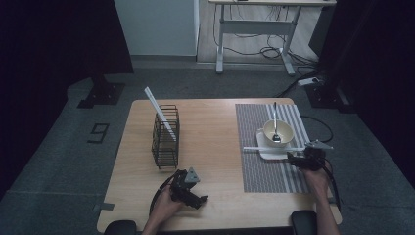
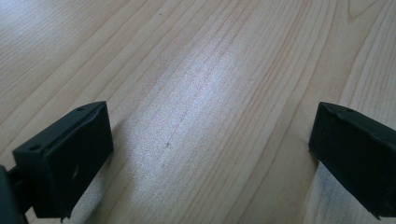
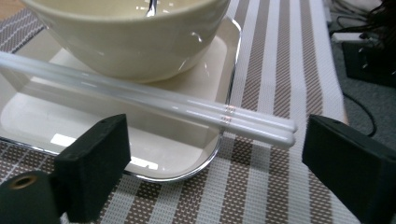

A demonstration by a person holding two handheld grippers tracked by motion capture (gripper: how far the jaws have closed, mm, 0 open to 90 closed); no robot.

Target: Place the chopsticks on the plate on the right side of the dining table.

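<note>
While the right gripper [image 3: 212, 154] stands with jaws wide apart and touching nothing, the chopsticks [image 3: 140, 95] lie as a pair across the white tray [image 3: 28, 123], at six o'clock of the bowl [image 3: 126, 37], tips overhanging the striped mat [image 3: 280, 65]. They look light, stiff, glossy and likely slippery; grip both together near the overhanging end. Left gripper [image 2: 210, 158] rests open over bare counter [image 2: 196, 70].

Left gripper [image 2: 210, 158] held open over bare wooden tabletop [image 2: 201, 70]

Its two black jaws rise from the lower left and lower right of the frame, well apart, with nothing between them. Pale wood grain runs diagonally from lower left to upper right, with a soft sheen across the middle.
</note>
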